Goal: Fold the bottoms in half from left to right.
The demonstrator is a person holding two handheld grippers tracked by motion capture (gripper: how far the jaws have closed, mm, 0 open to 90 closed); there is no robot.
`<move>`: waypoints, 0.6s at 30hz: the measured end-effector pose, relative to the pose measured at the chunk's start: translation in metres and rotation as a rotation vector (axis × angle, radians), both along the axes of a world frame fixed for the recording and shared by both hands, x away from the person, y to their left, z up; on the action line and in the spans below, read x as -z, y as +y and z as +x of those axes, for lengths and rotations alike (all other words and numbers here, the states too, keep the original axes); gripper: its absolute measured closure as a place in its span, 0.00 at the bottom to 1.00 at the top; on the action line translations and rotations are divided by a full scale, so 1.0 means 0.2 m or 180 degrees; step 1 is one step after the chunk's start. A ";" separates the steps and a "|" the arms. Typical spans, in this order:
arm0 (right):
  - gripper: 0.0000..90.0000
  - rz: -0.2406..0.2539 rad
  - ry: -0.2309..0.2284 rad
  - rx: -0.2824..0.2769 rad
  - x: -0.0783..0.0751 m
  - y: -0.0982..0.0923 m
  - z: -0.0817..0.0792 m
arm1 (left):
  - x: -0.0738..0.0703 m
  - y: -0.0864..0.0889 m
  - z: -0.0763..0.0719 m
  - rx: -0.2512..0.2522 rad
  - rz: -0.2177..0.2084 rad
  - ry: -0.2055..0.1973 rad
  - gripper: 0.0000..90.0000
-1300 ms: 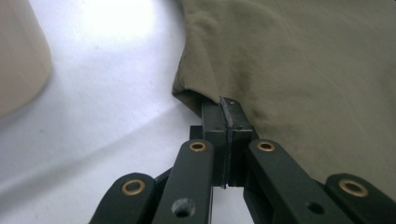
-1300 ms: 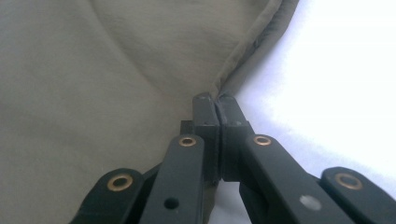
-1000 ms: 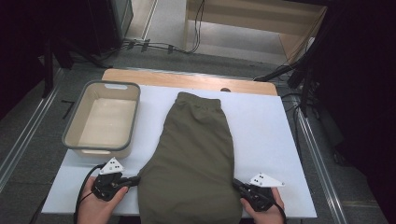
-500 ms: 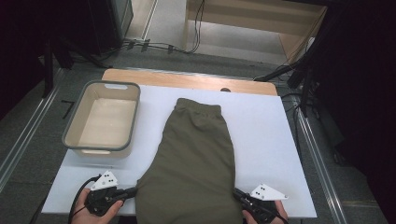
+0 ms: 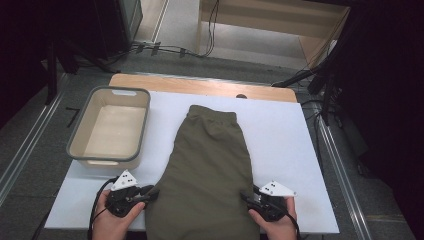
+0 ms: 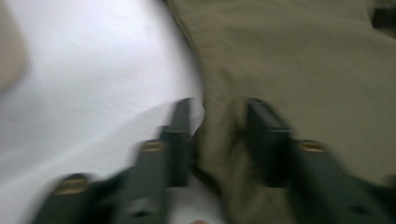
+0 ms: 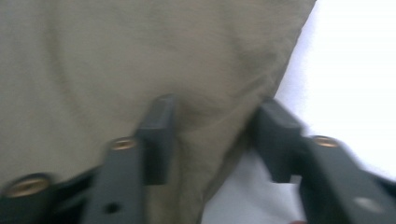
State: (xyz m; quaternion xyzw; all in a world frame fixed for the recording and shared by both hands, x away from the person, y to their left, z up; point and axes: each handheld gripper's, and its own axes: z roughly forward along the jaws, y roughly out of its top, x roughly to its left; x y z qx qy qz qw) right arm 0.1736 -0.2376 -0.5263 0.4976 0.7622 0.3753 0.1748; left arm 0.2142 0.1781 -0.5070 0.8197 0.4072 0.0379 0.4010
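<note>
1. Olive-green trousers (image 5: 207,175) lie flat on the white table (image 5: 290,145), folded lengthwise, with the waistband at the far end and the legs running off toward the near edge between the person's two hands.
2. Left gripper (image 6: 217,135): its jaws have just been opening and now stand apart, with the left edge of the cloth bunched between them but no longer pinched. In the high view this gripper (image 5: 150,192) sits at the near left side of the trousers.
3. Right gripper (image 7: 215,140): its jaws have likewise just been opening and gape wider, straddling the right edge of the fabric without pressing on it. From above it (image 5: 247,197) rests at the near right side of the garment.
4. Both claws sit level with each other on opposite edges, which suggests that the cloth was held taut from both sides so that it would lie smooth; letting go here probably leaves the garment laid out straight.
5. Slight creases show near the waistband, while the rest looks fairly flat.
6. Grey-rimmed plastic tub (image 5: 112,127) stands at the far left of the table, just beside the trousers but not touching them. Its cream inside holds nothing, so it is likely the place meant for the garment once folded.
</note>
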 end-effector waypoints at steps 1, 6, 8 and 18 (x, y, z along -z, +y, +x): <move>0.73 -0.0007 -0.0010 0.0010 0.00 0.00 0.00 | 0.00 0.00 0.00 0.0011 -0.0002 0.0013 0.87; 0.95 0.0098 0.0058 -0.0082 0.00 -0.04 -0.03 | -0.01 0.01 -0.05 0.0081 0.0067 0.0024 0.96; 0.95 0.0088 0.0059 -0.0151 0.00 -0.04 -0.05 | -0.02 0.03 -0.07 0.0121 0.0080 0.0044 0.96; 0.31 0.0371 -0.0233 -0.0136 -0.06 -0.14 -0.12 | -0.11 0.07 -0.11 0.0020 -0.0299 -0.0314 0.26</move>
